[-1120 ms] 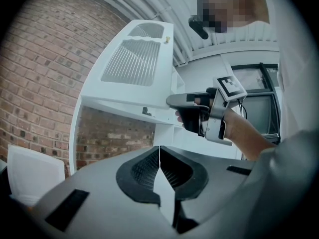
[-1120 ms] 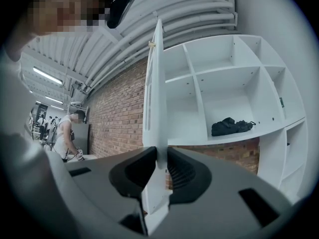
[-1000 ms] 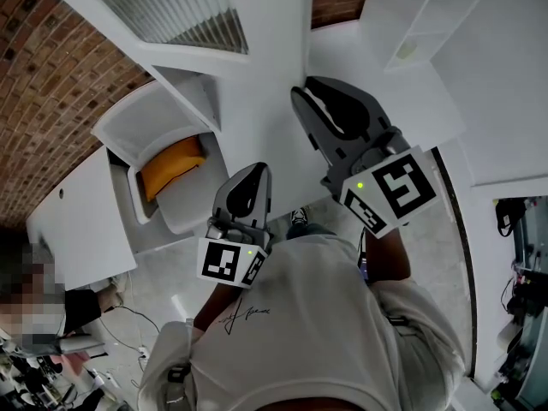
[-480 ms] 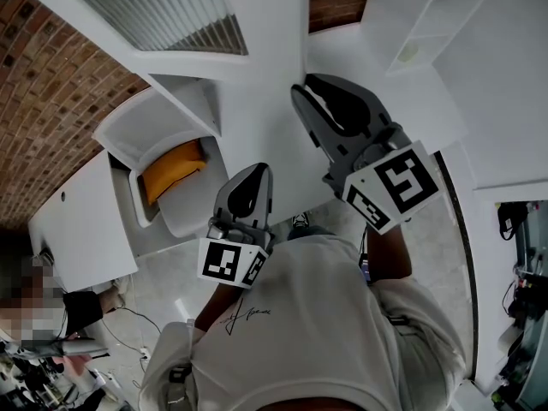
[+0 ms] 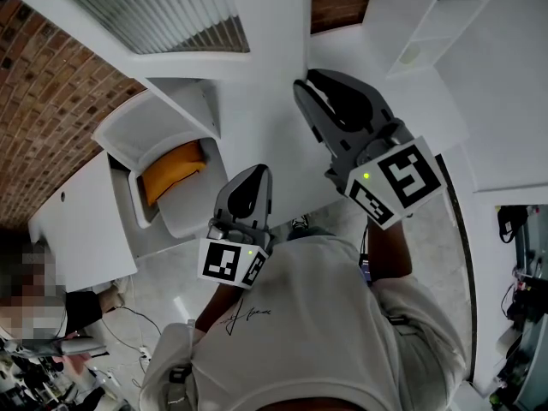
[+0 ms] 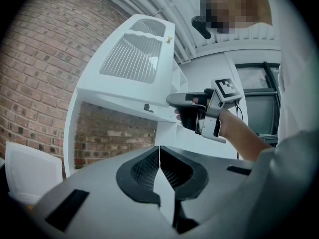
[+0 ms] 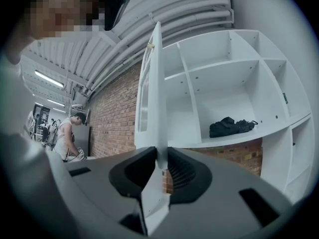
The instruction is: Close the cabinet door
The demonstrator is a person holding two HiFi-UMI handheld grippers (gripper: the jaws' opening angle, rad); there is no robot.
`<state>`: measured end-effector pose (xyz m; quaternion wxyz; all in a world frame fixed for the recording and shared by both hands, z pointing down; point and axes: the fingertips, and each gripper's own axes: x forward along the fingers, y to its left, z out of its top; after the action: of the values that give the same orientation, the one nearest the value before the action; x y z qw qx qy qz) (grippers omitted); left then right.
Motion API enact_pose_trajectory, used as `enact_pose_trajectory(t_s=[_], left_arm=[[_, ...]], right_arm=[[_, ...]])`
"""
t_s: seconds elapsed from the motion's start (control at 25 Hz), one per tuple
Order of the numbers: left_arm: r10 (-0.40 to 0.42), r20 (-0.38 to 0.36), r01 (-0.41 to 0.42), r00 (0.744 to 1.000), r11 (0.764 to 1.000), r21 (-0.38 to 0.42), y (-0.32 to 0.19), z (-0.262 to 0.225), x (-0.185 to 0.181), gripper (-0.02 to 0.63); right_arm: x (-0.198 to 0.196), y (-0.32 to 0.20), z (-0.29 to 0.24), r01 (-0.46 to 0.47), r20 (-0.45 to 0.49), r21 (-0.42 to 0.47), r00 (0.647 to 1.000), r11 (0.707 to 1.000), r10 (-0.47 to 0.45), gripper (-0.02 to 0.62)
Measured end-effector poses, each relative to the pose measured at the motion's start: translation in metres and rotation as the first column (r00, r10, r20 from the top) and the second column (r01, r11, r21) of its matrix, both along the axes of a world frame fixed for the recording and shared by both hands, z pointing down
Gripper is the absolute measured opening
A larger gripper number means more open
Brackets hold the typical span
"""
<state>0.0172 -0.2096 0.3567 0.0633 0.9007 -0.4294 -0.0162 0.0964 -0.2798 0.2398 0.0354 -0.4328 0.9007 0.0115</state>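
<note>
**Cabinet door, open, held at its edge**

- Right gripper (image 7: 160, 164): jaws clenched on the lower edge of the cabinet door (image 7: 155, 83), one pad on each face of the panel. Raised higher than the other gripper in the head view.
- Left gripper (image 6: 159, 161): jaws pressed together with nothing between them. Held low, close to the person's chest, apart from the door.
- Cabinet door: white, with a louvred upper panel and a small brass knob (image 7: 149, 46) near its top. It stands swung out from the shelf unit (image 7: 234, 78) and shows edge-on in the right gripper view, to the left of the open compartments.
- Shelf unit: white, with several open compartments. A dark bag (image 7: 230, 126) lies on one shelf.
- Brick wall (image 7: 117, 111): behind and beside the unit.
- White chair (image 5: 137, 127) with an orange cushion (image 5: 171, 166): on the floor to the person's left, well apart from the door.
- Another person (image 7: 67, 133): stands in the background by the brick wall.
</note>
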Motion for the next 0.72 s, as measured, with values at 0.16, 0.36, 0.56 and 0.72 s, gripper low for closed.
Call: enact_pose_trajectory(t_s=[0.16, 0.36, 0.56, 0.72], left_arm=[[0.003, 0.0, -0.003, 1.0, 1.0, 0.002, -0.001, -0.002, 0.004, 0.017], [-0.003, -0.002, 0.003, 1.0, 1.0, -0.008, -0.006, 0.001, 0.0, 0.017], [-0.002, -0.004, 0.002, 1.0, 1.0, -0.017, -0.008, 0.004, 0.003, 0.017], [-0.004, -0.001, 0.004, 1.0, 1.0, -0.012, -0.01, 0.003, 0.004, 0.017]], right_arm=[[0.004, -0.004, -0.001, -0.003, 0.001, 0.003, 1.0, 1.0, 0.003, 0.078], [0.004, -0.014, -0.001, 0.004, 0.004, 0.005, 1.0, 1.0, -0.004, 0.078], [0.006, -0.018, 0.0, 0.024, 0.012, 0.007, 1.0, 1.0, -0.024, 0.078], [0.008, -0.023, 0.0, 0.029, 0.011, 0.01, 1.0, 1.0, -0.029, 0.078]])
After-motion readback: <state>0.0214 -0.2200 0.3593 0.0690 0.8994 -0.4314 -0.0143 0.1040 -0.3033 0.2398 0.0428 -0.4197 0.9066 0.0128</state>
